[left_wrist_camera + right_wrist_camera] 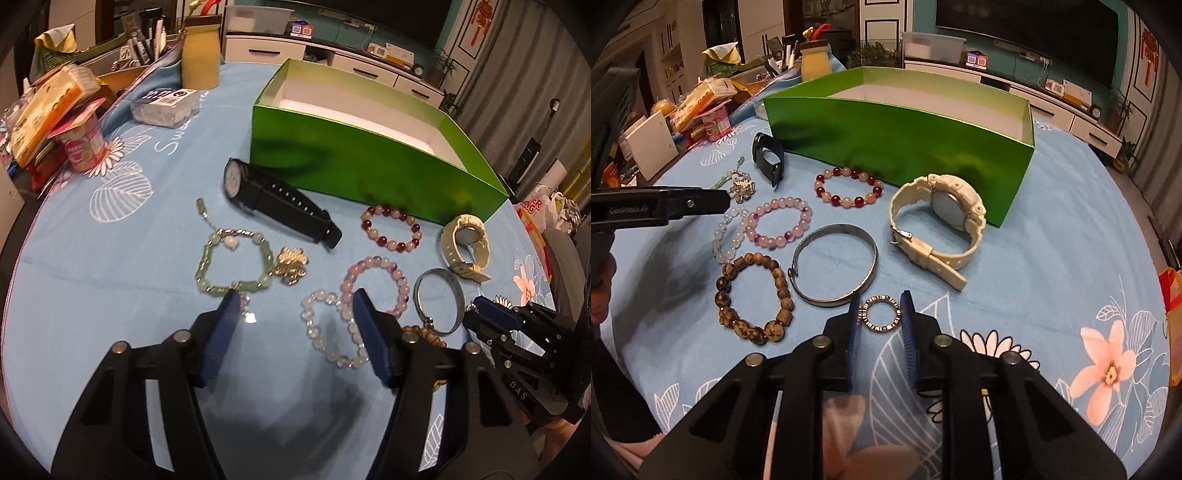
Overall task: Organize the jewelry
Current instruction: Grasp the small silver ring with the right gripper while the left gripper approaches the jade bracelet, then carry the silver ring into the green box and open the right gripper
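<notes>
Jewelry lies on a blue flowered cloth before an open green box. My left gripper is open above the cloth, one pad by the green bead bracelet, the other over the clear bead bracelet and the pink bead bracelet. My right gripper is shut on a small gold ring lying flat on the cloth. Beside it lie a silver bangle, a brown bead bracelet and a white watch. A black watch and a red bead bracelet lie nearer the box.
A gold charm sits by the green bracelet. At the table's far left stand a pink cup, snack packs, a clear plastic case and a yellow jar. Bags lie beyond the right edge.
</notes>
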### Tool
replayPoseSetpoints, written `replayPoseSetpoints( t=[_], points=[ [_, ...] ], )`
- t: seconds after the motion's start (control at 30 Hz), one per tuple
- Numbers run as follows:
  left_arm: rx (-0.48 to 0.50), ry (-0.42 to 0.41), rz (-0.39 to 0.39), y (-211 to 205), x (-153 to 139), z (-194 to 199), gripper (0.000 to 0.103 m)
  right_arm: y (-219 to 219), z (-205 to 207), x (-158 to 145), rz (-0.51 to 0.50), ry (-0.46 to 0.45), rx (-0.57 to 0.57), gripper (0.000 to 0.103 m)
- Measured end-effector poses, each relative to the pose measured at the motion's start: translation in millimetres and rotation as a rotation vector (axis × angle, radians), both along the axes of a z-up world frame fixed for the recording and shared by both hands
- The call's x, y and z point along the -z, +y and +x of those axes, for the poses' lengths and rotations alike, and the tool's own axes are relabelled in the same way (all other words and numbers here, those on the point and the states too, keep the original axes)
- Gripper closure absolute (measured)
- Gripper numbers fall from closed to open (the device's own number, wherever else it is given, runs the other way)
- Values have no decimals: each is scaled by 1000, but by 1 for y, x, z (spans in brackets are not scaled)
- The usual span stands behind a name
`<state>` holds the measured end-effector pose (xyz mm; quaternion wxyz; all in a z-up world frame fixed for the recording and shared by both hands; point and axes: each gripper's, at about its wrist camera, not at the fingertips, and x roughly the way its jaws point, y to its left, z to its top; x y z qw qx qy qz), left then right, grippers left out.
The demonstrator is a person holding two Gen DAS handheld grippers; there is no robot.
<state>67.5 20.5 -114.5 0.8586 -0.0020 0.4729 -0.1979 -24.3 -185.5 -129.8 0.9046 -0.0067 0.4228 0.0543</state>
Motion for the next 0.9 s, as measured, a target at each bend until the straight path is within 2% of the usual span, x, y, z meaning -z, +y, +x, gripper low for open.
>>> replayPoseSetpoints(
  t=[0.1, 0.23, 0.53, 0.57, 0.63, 0.8, 0.9],
  points=[
    [20, -5, -4, -3, 0, 5, 52, -7, -3, -2, 43, -5, 22, 83],
    [45, -20, -3, -8, 0, 13, 61, -10, -4, -3, 52, 0, 29, 82],
    [44, -26, 30, -15, 8, 26, 69, -10, -2, -5, 58, -3, 28, 82],
    [43, -28, 35, -15, 9, 27, 71, -10, -3, -5, 57, -4, 28, 82],
    [45, -47, 57, -18, 9, 29, 82, -9, -2, -4, 57, -1, 25, 82],
    [51, -97, 102, -24, 10, 25, 82, -8, -3, -2, 53, 5, 21, 82],
    [55, -93, 84, -22, 7, 23, 82, -8, -4, -5, 55, -5, 22, 82]
  ],
)
